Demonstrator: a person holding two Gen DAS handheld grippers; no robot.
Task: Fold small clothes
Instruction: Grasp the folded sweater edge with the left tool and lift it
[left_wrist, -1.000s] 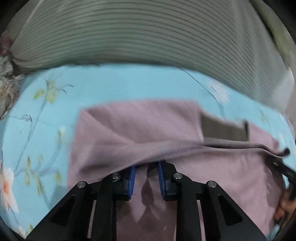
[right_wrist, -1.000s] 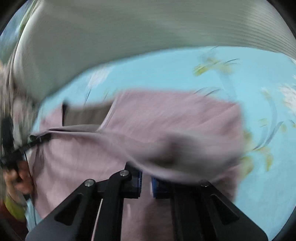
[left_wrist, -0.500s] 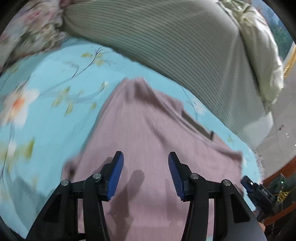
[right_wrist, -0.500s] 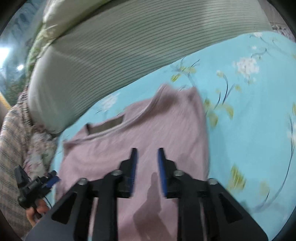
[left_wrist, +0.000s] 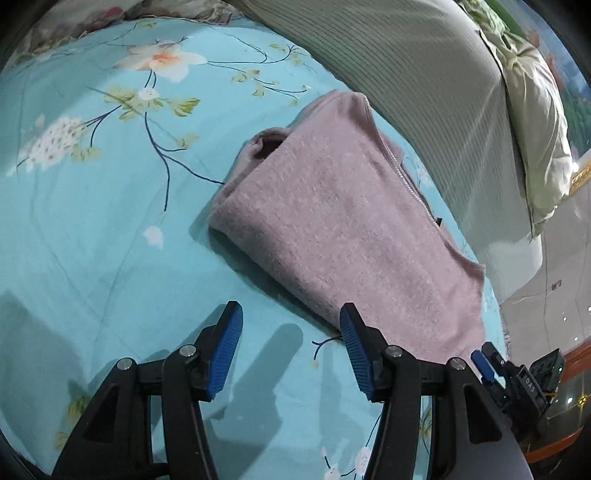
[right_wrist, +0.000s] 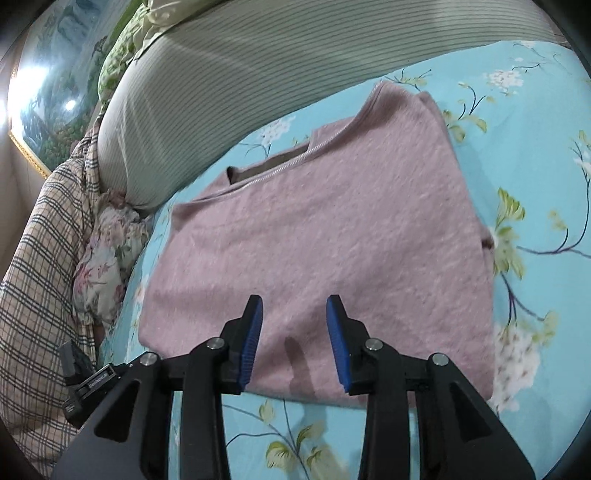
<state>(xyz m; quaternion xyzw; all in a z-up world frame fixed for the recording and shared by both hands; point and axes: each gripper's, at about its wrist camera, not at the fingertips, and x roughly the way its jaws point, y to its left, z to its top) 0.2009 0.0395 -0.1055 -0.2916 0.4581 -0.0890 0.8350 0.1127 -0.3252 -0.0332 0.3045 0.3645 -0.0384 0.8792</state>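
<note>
Sweater (right_wrist: 332, 236) folded, underlayers hidden; left hand-held gripper (left_wrist: 291, 354) just widened, right (right_wrist: 294, 341) parted, empty

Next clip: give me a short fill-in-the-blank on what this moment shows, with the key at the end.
1. The folded garment is a dusty ____ colour.
2. It lies on a light ____ bedsheet printed with flowers.
3. The left gripper holds ____ between its blue pads; its jaws have just been opening.
4. Behind the garment lies a grey-green bolster patterned with thin ____.

Missing words: pink; blue; nothing; stripes
</note>
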